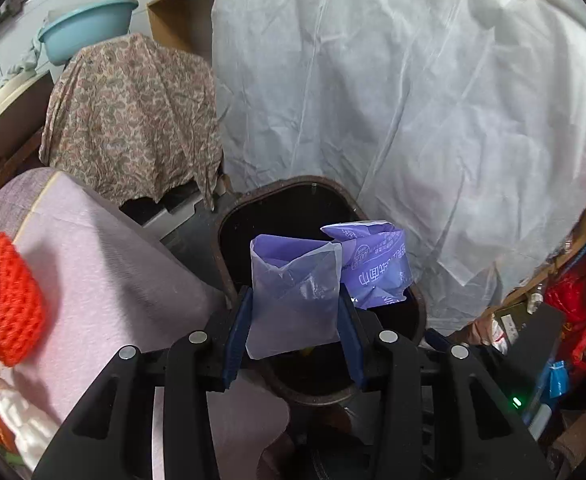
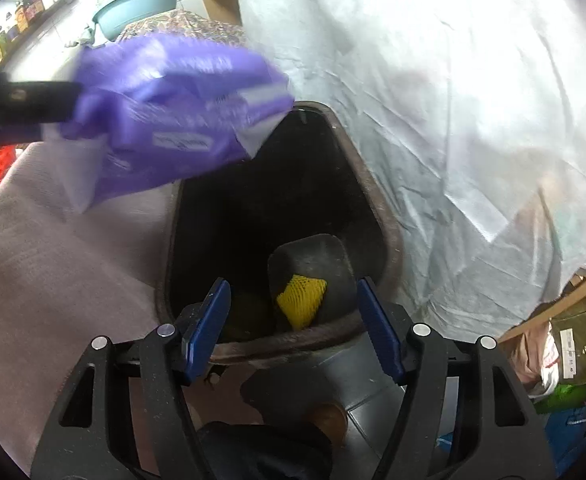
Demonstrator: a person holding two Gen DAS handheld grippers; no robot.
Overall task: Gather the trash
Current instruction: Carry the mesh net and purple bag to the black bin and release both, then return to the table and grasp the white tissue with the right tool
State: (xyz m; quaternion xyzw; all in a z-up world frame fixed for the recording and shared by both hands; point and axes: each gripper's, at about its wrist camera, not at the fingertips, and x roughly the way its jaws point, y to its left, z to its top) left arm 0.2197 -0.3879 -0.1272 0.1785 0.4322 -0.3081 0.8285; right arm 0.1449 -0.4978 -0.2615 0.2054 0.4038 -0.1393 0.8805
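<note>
My left gripper is shut on a crumpled purple plastic wrapper and holds it over the open mouth of a dark trash bin. The wrapper also shows blurred in the right wrist view, with the left gripper's black arm at the far left. My right gripper is open and empty just above the near rim of the bin. A yellow foam net lies at the bottom of the bin.
A mauve cloth-covered surface lies left of the bin, with a red knitted piece on it. White sheeting hangs behind. A floral cloth covers something at back left. Clutter and bags crowd the right.
</note>
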